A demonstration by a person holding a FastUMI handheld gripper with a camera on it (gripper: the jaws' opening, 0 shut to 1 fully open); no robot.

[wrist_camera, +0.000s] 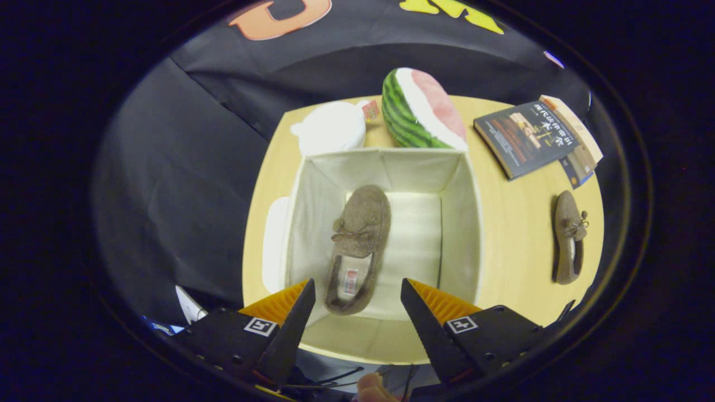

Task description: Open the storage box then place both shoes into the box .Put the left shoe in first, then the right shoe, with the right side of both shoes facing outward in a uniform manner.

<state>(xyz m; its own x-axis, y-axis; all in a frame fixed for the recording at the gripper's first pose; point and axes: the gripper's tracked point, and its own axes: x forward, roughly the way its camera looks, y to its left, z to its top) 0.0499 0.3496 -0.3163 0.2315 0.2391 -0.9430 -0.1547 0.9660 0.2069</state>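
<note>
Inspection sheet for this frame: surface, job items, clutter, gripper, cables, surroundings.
Surface: round wooden table.
Job's things: storage box open, one brown shoe on its floor; second shoe on the table beside the box.
Clutter: watermelon plush, white plush, books beyond the box.
Gripper: gripper open above the box, holding nothing.
Cables: thin wires under the fingers.
Surroundings: black cloth wall.

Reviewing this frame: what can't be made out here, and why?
- Label inside the brown shoe in the box: too small to read in the gripper view.
- Storage box: its near wall is hidden behind the open gripper.
- White plush toy: its lower part is hidden behind the box's far wall.
- Book stack: how many books cannot be told.
</note>
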